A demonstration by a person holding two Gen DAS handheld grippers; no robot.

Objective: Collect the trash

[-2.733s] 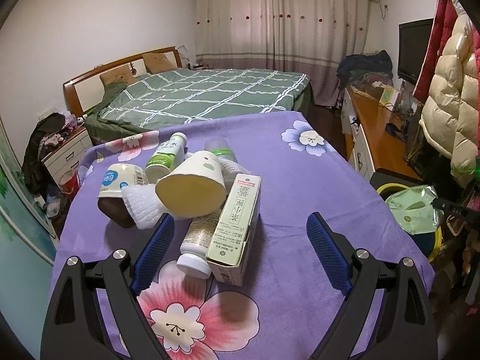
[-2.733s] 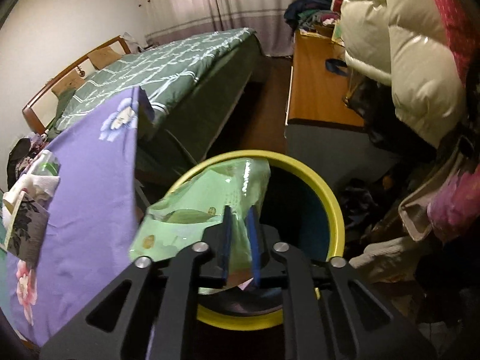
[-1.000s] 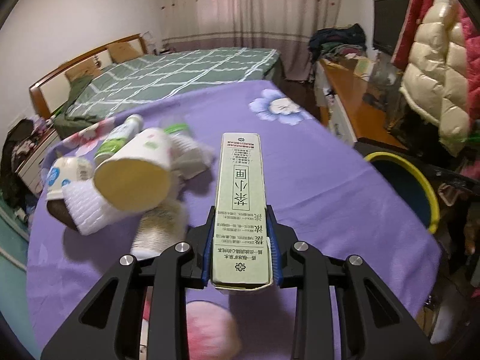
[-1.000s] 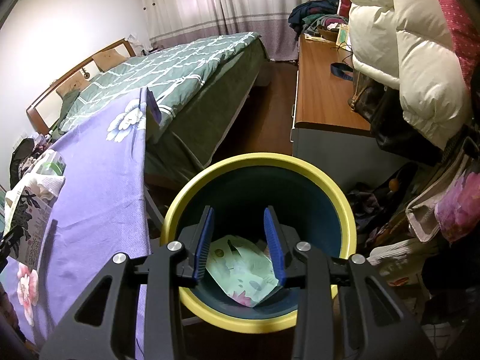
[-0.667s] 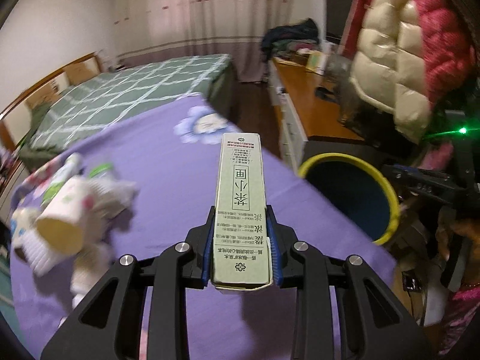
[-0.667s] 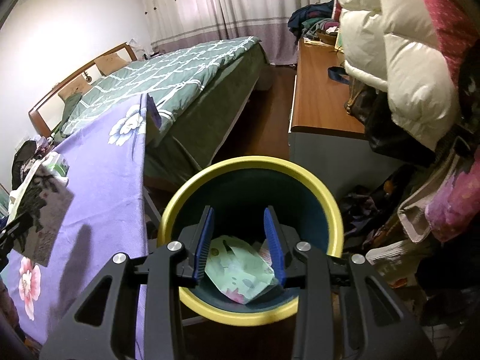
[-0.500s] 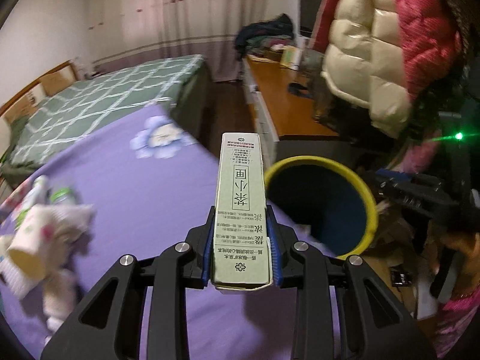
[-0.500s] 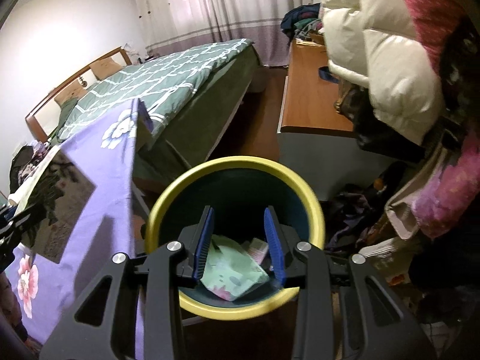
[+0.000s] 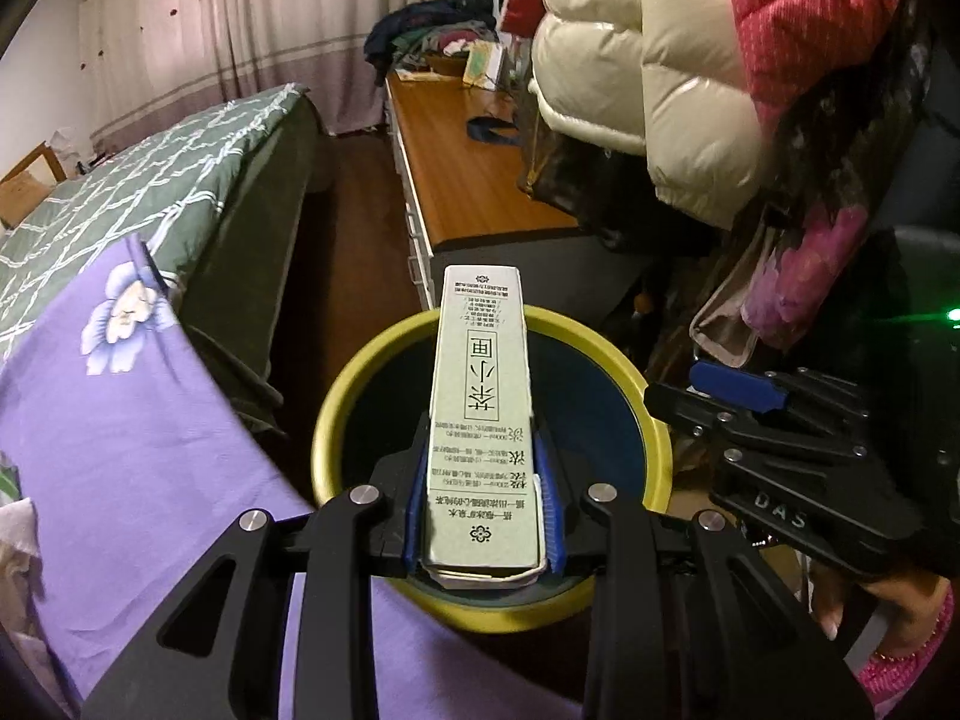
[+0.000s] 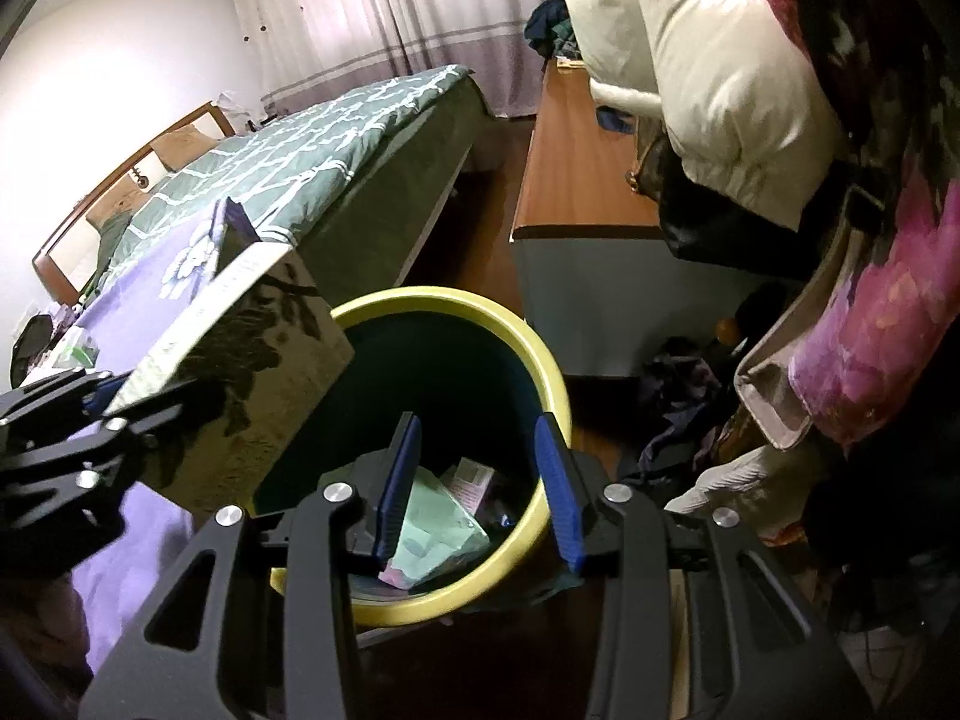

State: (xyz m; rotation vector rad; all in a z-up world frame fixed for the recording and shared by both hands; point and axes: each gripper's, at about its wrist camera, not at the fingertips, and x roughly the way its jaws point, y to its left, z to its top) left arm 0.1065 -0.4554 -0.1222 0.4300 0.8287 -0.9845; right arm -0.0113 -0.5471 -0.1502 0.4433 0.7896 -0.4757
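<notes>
My left gripper (image 9: 483,504) is shut on a long pale green carton (image 9: 480,396) and holds it over the yellow-rimmed blue bin (image 9: 348,396). The right wrist view shows that carton (image 10: 240,372) from the side, at the bin's left rim (image 10: 543,360), with the left gripper (image 10: 84,420) around it. My right gripper (image 10: 477,480) hangs over the bin's near side with nothing between its fingers, and its jaws are opening. A green wrapper (image 10: 432,534) and a small box (image 10: 471,480) lie in the bin. In the left wrist view the right gripper (image 9: 732,387) shows at the right.
The purple flowered tablecloth (image 9: 120,420) covers the table left of the bin. A green checked bed (image 10: 336,138) lies behind, a wooden cabinet (image 10: 576,162) to the right. Puffy jackets (image 9: 660,60) hang above the bin's right side. A person's hand (image 9: 852,594) shows at lower right.
My left gripper has swung right with the carton, from over the table to over the bin. The right gripper's jaws have spread a little and it has shifted slightly over the bin.
</notes>
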